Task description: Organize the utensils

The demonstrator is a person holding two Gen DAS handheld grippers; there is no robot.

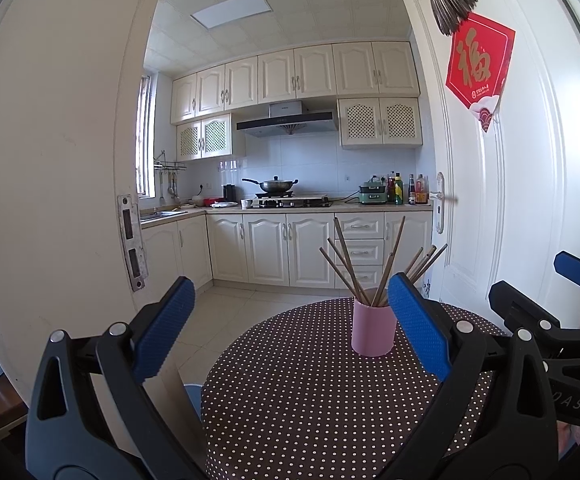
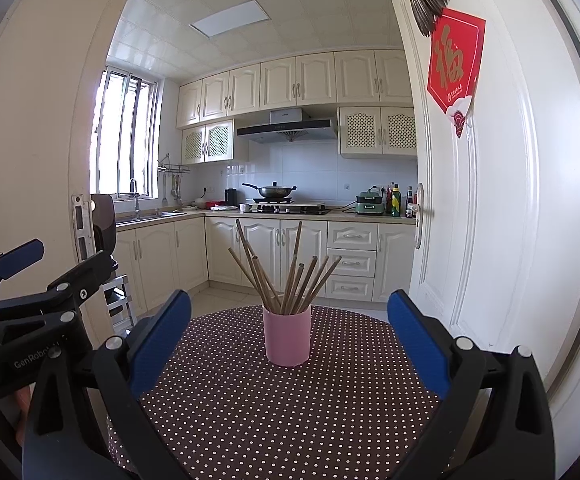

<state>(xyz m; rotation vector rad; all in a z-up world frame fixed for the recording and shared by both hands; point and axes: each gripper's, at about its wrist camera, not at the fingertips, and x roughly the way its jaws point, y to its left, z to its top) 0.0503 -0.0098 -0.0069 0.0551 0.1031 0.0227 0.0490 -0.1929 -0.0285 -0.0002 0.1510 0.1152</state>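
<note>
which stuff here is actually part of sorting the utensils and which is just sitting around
Part of the job:
- chopsticks, standing fanned out in the cup
- pink cup on the polka-dot table
- left gripper and right gripper, both open and empty

Just around:
- wok on the stove
- bottles and green appliance on the counter
- red door decoration
</note>
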